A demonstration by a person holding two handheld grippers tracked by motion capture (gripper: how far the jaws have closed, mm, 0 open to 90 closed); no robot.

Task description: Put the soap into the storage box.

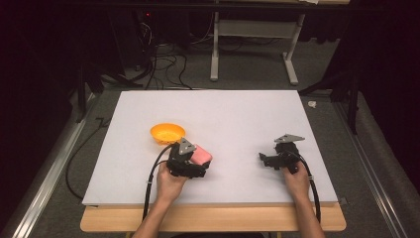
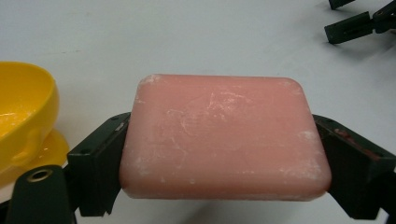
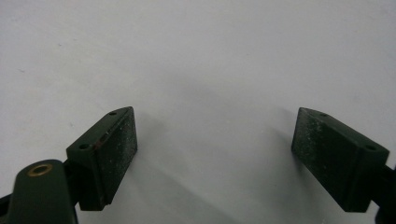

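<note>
The left tongs [image 1: 195, 161] are clamped on a pink bar of soap [image 2: 224, 137], one jaw against each short end, so the bar spans the whole gap between them. Seen from the high view, the soap [image 1: 202, 155] sits toward the near edge of the tabletop [image 1: 237, 109], left of its middle, just beside the yellow bowl [image 1: 168, 133], which lies a little farther from the near edge. Whether the bar is lifted clear of the white surface or resting on it cannot be told.

The right tongs [image 1: 267, 159] hang wide apart over bare tabletop near the right part of the near edge, gripping nothing.

The likely aim is to set the soap in the bowl. The main risk is slippage: the bar looks smooth and chalky, held only by its ends, so a tilt or a loosened squeeze could let it slide out and drop short. The bowl looks light and shallow; a jaw clipping its rim could push or tip it, and nothing steadies it.
</note>
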